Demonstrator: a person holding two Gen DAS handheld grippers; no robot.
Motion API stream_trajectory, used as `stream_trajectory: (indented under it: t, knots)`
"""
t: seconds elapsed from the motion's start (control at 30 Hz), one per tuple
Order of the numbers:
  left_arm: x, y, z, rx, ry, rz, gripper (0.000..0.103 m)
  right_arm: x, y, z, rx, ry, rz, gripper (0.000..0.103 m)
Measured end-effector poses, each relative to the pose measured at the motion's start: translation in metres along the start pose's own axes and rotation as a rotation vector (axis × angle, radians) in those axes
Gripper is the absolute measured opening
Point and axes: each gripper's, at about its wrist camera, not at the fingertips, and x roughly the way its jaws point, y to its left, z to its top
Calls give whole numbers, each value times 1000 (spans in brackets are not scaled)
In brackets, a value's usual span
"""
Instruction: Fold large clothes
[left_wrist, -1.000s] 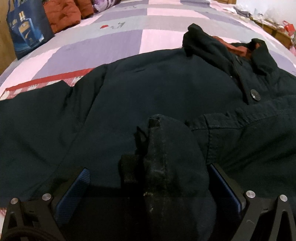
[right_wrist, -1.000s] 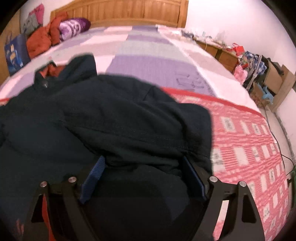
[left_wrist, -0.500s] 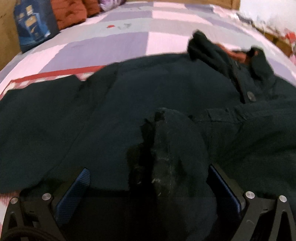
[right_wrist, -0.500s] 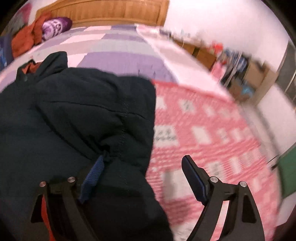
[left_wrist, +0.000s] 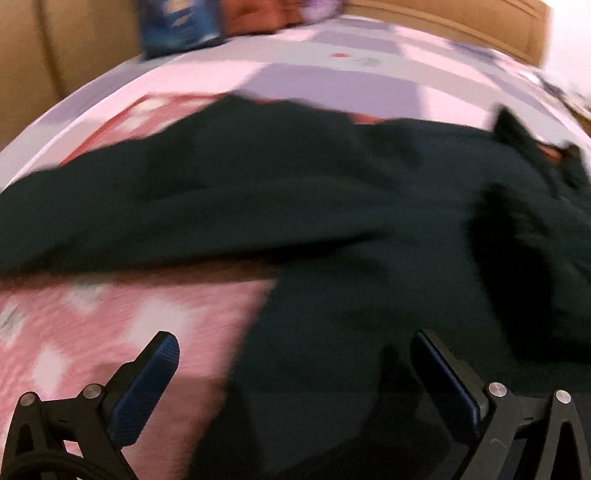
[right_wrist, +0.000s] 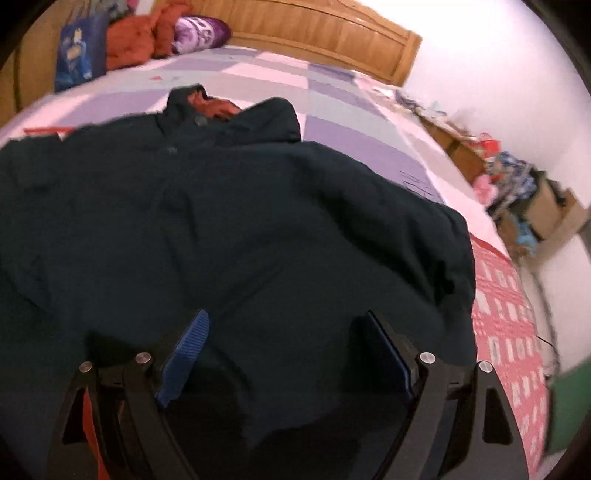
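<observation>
Fingers of both grippers, left (left_wrist: 291, 363) and right (right_wrist: 286, 345), spread empty over one dark jacket (right_wrist: 240, 229).

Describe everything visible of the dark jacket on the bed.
The dark navy, woven-looking jacket lies spread front-up on the pink, purple and red patterned bedspread. Its collar points toward the wooden headboard and shows an orange-red lining. A sleeve stretches sideways in the blurred left wrist view. Cloth lies rumpled. Neither gripper presses on it.
</observation>
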Motion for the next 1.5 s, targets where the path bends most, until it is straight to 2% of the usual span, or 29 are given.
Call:
stream_trajectory:
  t: [0.1,0.3,0.5,0.63,0.87,0.93,1.03,1.07,1.1,1.17,1.2,1.33,1.5]
  knots:
    - [-3,62,1,-104,10,46,103,1,9,-12,24,-41,-42,88]
    - [-9,193,-2,-354,25,110,103,6,0,-16,57,-51,-8,89]
    - [6,291,-10,-588,65,110,103,5,11,-19,25,-60,-60,89]
    - [17,319,-6,-674,47,75,103,5,12,-20,19,-59,-70,89]
    - [52,315,22,-708,69,-26,103,7,13,-20,12,-61,-83,89]
    - [64,310,32,-700,92,-1,103,7,12,-21,14,-62,-80,89]
    - [74,308,43,-700,85,16,101,7,13,-21,12,-64,-81,89]
    - [73,308,46,-695,59,-3,85,7,13,-21,11,-63,-82,89]
    - [73,307,48,-691,42,-26,51,7,13,-21,11,-64,-82,89]
    - [69,304,55,-680,9,-67,26,7,13,-21,12,-64,-81,89]
    - [65,301,61,-654,-9,-72,18,7,12,-21,14,-64,-78,89]
    - [34,286,79,-560,-88,-56,15,8,13,-21,15,-64,-77,89]
    - [-27,239,116,-362,-232,-75,14,8,14,-21,14,-64,-78,89]
